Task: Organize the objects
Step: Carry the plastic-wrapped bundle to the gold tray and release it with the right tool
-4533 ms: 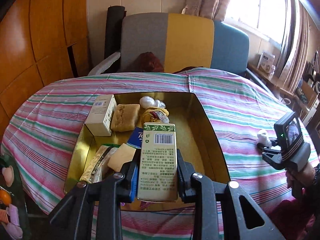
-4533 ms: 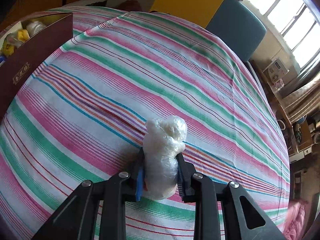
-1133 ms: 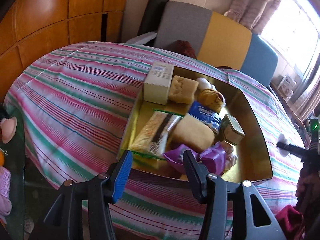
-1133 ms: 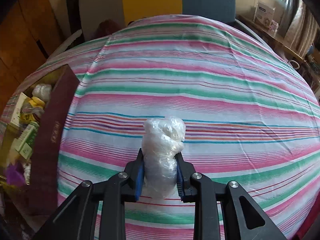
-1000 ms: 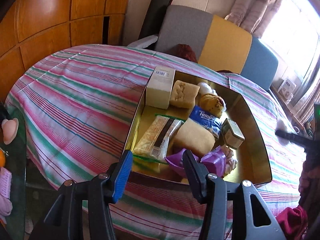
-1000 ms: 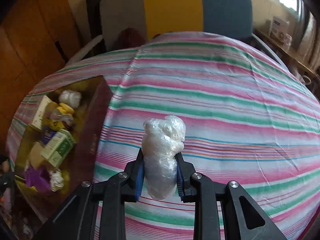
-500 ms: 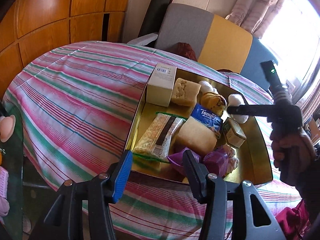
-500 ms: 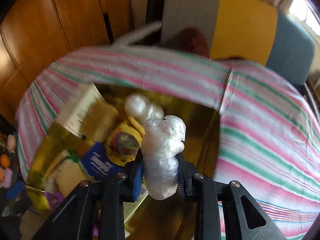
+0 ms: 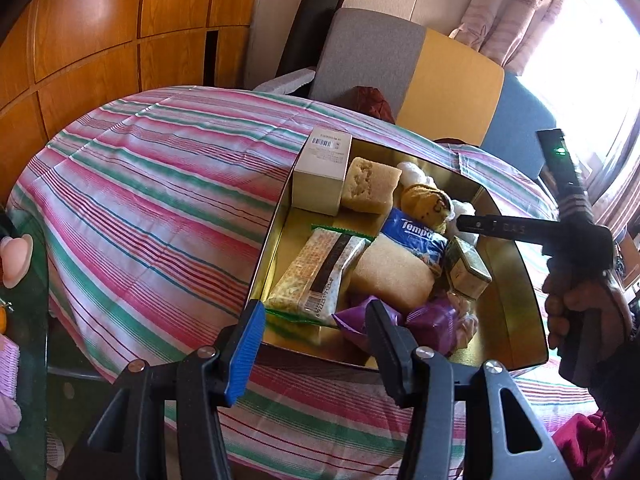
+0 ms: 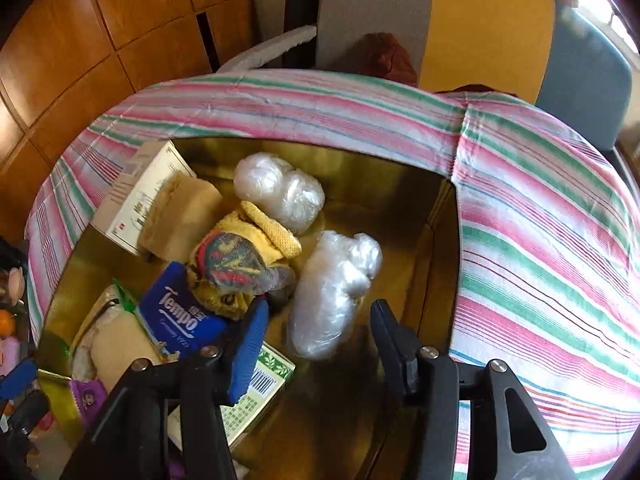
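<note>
One gold-lined box (image 10: 436,216) sits on the striped tablecloth (image 10: 540,216). Inside it, from the left, there is one white carton (image 10: 136,204) at the far left corner, then two tan sponge-like blocks, one (image 10: 180,216) against the carton and one (image 9: 390,270) nearer the front. Beside them lie one snack bar in a clear wrapper (image 9: 320,276), one blue Tempo tissue pack (image 10: 180,316), one yellow cloth bundle (image 10: 244,256), one green-printed carton (image 10: 252,396), and one purple wrapped item (image 9: 428,320). There are two clear plastic-wrapped bundles: one (image 10: 280,192) at the back wall, and the second plastic bundle (image 10: 332,292) on the box floor right of the yellow cloth.

The left gripper (image 9: 314,332) hovers at the box's near wall, fingers spread wide, holding nothing. The right gripper (image 10: 316,332) is inside the box with its fingers spread wide and empty; the second plastic bundle lies between and just ahead of its fingertips, touching neither.
</note>
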### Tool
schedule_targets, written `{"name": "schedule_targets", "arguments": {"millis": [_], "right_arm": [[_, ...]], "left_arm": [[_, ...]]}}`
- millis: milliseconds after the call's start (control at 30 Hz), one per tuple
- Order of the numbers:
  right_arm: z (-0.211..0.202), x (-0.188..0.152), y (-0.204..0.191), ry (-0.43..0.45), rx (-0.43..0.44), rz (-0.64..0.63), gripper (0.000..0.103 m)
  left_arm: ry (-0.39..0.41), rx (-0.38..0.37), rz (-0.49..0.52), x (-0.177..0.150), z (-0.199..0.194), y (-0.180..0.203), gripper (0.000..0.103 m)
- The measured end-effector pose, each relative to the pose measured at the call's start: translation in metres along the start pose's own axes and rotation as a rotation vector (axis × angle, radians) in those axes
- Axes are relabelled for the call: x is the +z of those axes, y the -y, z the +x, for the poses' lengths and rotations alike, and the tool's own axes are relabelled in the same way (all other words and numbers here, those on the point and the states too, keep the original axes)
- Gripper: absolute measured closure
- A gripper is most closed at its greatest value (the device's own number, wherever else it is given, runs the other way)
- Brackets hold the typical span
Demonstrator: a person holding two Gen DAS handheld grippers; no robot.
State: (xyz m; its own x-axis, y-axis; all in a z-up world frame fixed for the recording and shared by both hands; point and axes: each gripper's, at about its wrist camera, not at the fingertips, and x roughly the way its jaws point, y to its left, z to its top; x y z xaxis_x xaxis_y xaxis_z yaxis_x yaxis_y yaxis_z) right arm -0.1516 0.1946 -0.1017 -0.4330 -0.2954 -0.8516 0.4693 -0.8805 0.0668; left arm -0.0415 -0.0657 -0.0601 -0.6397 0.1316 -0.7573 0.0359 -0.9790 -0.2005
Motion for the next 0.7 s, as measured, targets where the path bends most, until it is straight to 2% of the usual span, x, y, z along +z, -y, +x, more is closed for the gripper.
{"name": "schedule_targets", "arguments": {"millis": [200, 333, 433, 500, 533, 567, 633, 700], "right_arm": [[-0.033, -0.015, -0.010, 0.078, 0.024, -0.014, 0.047], [-0.058, -0.037, -0.030, 0.115, 0.086, -0.090, 0.047], [-0.067, -0.056, -0.042, 0.116, 0.124, -0.134, 0.047], [-0.060, -0.061, -0.047, 0.095, 0.100, -0.154, 0.049], [-0.051, -0.061, -0.047, 0.075, 0.064, -0.160, 0.055], [-0.039, -0.059, -0.043, 0.043, 0.034, -0.145, 0.068], [-0.023, -0.054, -0.032, -0.009, 0.017, -0.076, 0.082], [-0.019, -0.054, -0.023, -0.013, 0.016, -0.035, 0.082]], "left_arm": [[0.012, 0.002, 0.004, 0.001, -0.005, 0.004, 0.050], [0.021, -0.002, 0.009, 0.001, -0.010, 0.006, 0.050], [0.024, -0.001, 0.014, 0.001, -0.012, 0.007, 0.050], [0.021, -0.001, 0.018, -0.001, -0.012, 0.009, 0.050], [0.021, -0.004, 0.021, -0.001, -0.014, 0.010, 0.050], [0.023, -0.005, 0.024, -0.002, -0.015, 0.011, 0.050], [0.028, -0.003, 0.026, -0.002, -0.018, 0.012, 0.050], [0.029, 0.001, 0.028, -0.001, -0.017, 0.013, 0.050]]}}
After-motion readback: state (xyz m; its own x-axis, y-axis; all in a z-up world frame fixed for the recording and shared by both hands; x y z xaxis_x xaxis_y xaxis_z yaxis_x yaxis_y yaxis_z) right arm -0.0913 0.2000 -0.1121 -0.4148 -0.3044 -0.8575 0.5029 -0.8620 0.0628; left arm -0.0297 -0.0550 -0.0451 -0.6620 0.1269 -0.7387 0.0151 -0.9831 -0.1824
